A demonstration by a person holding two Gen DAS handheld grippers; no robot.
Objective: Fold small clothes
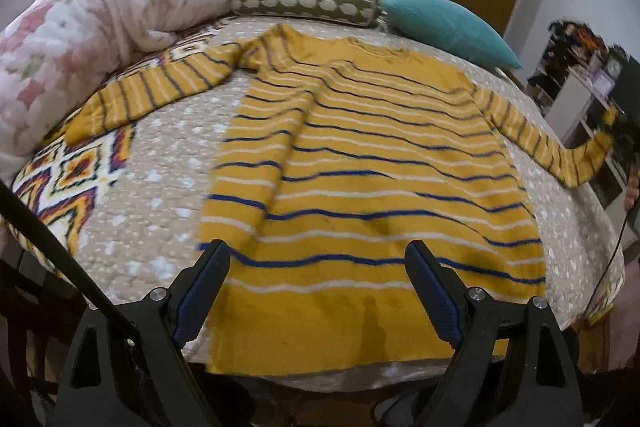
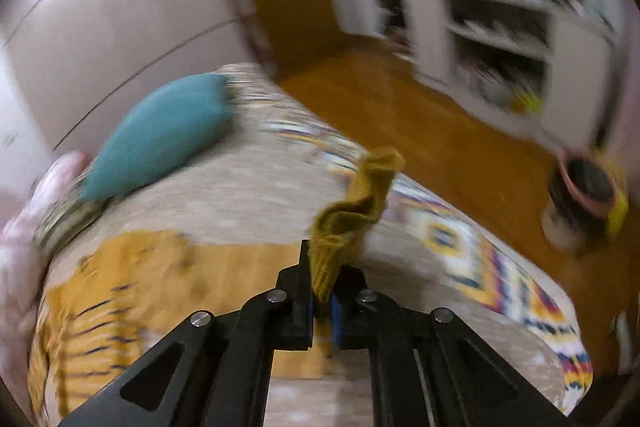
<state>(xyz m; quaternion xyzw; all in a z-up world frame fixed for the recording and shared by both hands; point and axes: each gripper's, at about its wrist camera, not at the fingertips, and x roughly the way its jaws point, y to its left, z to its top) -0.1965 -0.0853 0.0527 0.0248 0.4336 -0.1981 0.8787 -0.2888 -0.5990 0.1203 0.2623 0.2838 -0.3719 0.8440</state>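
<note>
A mustard-yellow sweater with blue and white stripes lies flat on the beige bed cover, neck away from me. My left gripper hovers open just above its hem, one finger near the sweater's left edge, nothing between the pads. The left sleeve stretches out over the cover. The right sleeve rises off the bed at the far right. In the blurred right wrist view my right gripper is shut on that sleeve's cuff, which sticks up past the fingertips. The sweater's body lies below left.
A pink floral duvet is heaped at the back left. Behind the sweater lie a dotted bolster and a teal pillow. Right of the bed are a wooden floor, a white shelf unit and a round basket.
</note>
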